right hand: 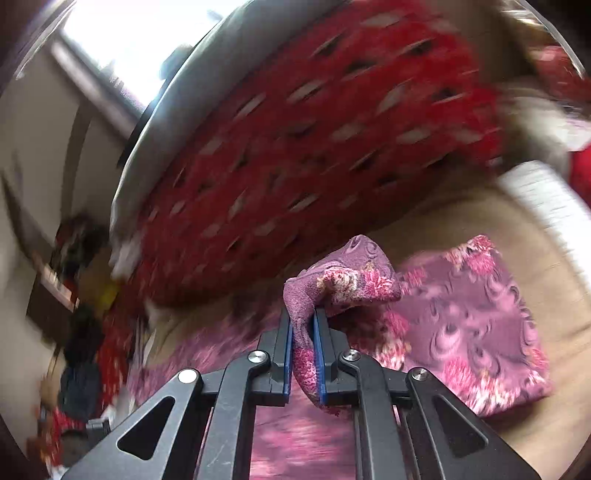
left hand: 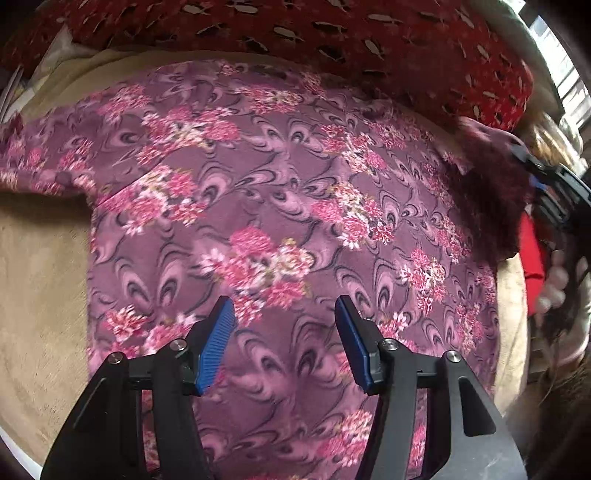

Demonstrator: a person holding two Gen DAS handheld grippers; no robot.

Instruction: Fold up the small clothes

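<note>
A purple floral garment point(left hand: 280, 192) lies spread flat on a beige surface point(left hand: 40, 295). My left gripper point(left hand: 284, 317) is open and empty, hovering over the garment's near part. My right gripper point(right hand: 303, 325) is shut on a bunched fold of the same garment point(right hand: 332, 280) and holds it lifted above the rest of the cloth point(right hand: 472, 325). In the left wrist view the right gripper point(left hand: 546, 184) shows at the right edge with the garment's corner raised.
A red patterned cushion point(left hand: 332, 33) lies behind the garment; it also shows in the right wrist view point(right hand: 314, 147). Clutter point(right hand: 81, 295) and a bright window point(right hand: 140, 44) are off to the left.
</note>
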